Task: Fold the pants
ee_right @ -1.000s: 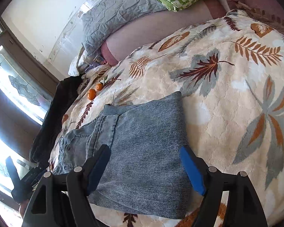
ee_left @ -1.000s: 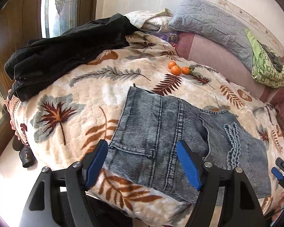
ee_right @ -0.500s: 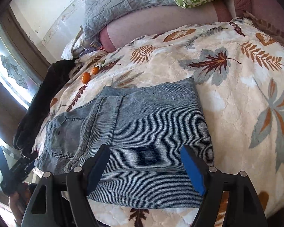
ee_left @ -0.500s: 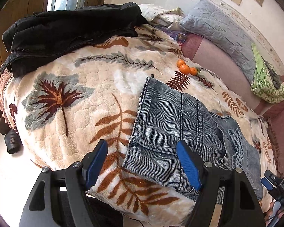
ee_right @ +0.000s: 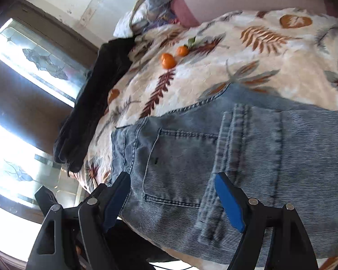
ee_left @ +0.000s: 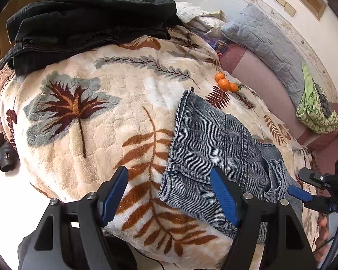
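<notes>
Folded blue-grey denim pants (ee_left: pixel 216 148) lie on the leaf-patterned blanket (ee_left: pixel 97 121) near the bed's front edge. My left gripper (ee_left: pixel 169 193) is open and empty, hovering just before the pants' left edge, its right finger over the denim. In the right wrist view the pants (ee_right: pixel 247 153) fill the lower half, back pocket showing. My right gripper (ee_right: pixel 172 199) is open and empty, close above the pocket area. It also shows at the right edge of the left wrist view (ee_left: pixel 304 186).
A black garment (ee_left: pixel 83 29) is piled at the bed's far left. Three oranges (ee_left: pixel 225 84) sit beyond the pants. A grey pillow (ee_left: pixel 270 42) and a green folded cloth (ee_left: pixel 315 110) lie along the far side. A dark shoe (ee_left: pixel 6 157) is on the floor at left.
Both grippers have swung left along the pants. The right gripper moved from the folded leg end to the pocket area and came closer. Both stayed open.
</notes>
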### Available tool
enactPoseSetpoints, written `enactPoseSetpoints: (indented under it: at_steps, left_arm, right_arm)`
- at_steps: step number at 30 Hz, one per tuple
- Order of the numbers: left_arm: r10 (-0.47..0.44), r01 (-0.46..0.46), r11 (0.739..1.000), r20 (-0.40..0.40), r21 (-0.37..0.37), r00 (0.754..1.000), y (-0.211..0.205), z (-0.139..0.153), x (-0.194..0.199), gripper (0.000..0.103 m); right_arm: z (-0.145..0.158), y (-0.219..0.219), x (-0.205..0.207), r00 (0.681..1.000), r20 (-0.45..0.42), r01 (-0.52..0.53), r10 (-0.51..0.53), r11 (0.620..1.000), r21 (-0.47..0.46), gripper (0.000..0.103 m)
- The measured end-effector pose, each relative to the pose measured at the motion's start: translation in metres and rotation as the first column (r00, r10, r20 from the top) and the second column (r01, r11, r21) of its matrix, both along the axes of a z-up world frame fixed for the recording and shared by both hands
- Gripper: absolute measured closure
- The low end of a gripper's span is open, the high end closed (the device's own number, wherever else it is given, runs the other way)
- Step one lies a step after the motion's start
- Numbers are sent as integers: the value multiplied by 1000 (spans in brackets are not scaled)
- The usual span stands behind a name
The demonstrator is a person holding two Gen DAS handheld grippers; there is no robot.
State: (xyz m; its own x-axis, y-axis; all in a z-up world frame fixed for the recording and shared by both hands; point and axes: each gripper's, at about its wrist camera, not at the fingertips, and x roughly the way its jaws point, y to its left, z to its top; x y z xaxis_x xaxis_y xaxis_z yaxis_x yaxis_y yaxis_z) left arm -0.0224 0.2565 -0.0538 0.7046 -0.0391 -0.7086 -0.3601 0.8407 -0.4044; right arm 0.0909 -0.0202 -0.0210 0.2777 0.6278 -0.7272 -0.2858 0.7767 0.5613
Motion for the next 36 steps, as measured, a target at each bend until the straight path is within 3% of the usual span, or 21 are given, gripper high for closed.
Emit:
enactPoseSetpoints:
  at_steps: [6,7,9,11,13,16,18,20,22,23,24,27,30,32,33,34,36]
  left_arm:
    - [20,-20,1000,0,-8,1000,5,-2,-5,27]
    - [20,-20,1000,-1,-17,1000,5,-3,-4,27]
    - [12,-12,999,-11,-52,1000,7,-6,-3,27]
    - [-3,0,995,-25,-101,1000,8,-8,0,27]
    - [-23,18,984,-25,-179,999,11,-10,2,27]
    - [-29,18,937,-27,-350,999,18,-19,7,27]
    - [-21,7,908,-30,-420,999,24,-22,9,27]
    - [-5,-13,861,-33,-508,999,33,-26,9,27]
    - [-26,8,792,-20,-610,999,39,-30,9,27]
    - [-36,16,772,-19,-636,999,39,-31,8,27]
    - [-40,19,767,-18,-641,999,39,-31,7,27]
    - [-56,9,789,-58,-614,997,35,-35,12,27]
    - [-60,1,781,-73,-624,996,28,-36,18,27]
    - [-63,3,791,-76,-612,995,27,-35,24,29]
    - [-60,3,810,-77,-587,995,24,-32,25,42]
    - [-71,20,847,-76,-531,995,19,-26,28,87]
    - [-75,33,882,-72,-470,995,11,-17,29,86]
  right_arm:
    - [-7,37,21,1000,-13,-25,24,997,-75,22]
    - [-16,40,28,999,-41,-28,24,994,-107,16]
    - [-45,41,43,988,-151,-47,27,990,-132,11]
    - [-42,43,42,992,-114,-62,49,992,-114,4]
    - [-40,48,40,991,-120,-73,56,987,-142,4]
    - [-42,53,39,990,-114,-100,84,985,-144,0]
    - [-42,53,40,990,-112,-99,84,986,-137,0]
    - [-42,51,41,990,-113,-104,90,987,-125,0]
    - [-42,48,42,988,-117,-109,96,988,-107,0]
    - [-42,45,43,988,-119,-109,97,989,-96,0]
    - [-42,44,43,988,-121,-107,97,991,-84,0]
    - [-43,41,44,988,-118,-103,96,993,-56,0]
    - [-42,41,44,988,-111,-110,104,993,-46,0]
    - [-42,40,44,988,-110,-114,109,993,-36,0]
    - [-42,39,44,988,-111,-113,109,993,-30,0]
    - [-42,38,44,988,-112,-110,107,994,-25,0]
    - [-42,36,43,988,-114,-106,103,994,-20,0]
